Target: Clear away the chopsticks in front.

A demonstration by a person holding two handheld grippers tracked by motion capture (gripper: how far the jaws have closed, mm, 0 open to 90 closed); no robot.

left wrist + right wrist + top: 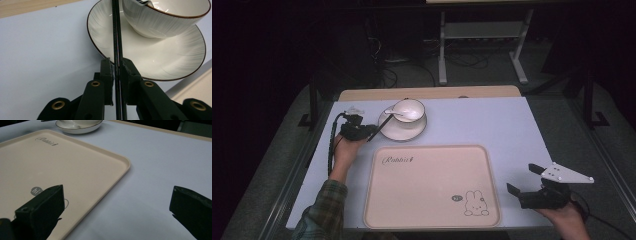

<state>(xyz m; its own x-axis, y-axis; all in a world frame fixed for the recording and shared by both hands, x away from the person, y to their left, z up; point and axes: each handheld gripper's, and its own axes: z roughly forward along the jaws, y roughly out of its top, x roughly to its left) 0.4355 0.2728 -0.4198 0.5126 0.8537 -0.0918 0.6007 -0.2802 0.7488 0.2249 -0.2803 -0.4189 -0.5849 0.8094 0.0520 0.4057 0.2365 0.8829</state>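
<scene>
We see the tray (432, 186) lying at the near middle of the table (492, 120). Behind its left corner sits the saucer (404, 131), with the bowl (409, 111) standing on it. The spoon (388, 116) rests in the bowl, its handle reaching out leftward over the saucer's rim.

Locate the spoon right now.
High view, far left of the table: the spoon has its head in the bowl on the saucer, beyond the tray; the left gripper is shut on its dark handle.
</scene>
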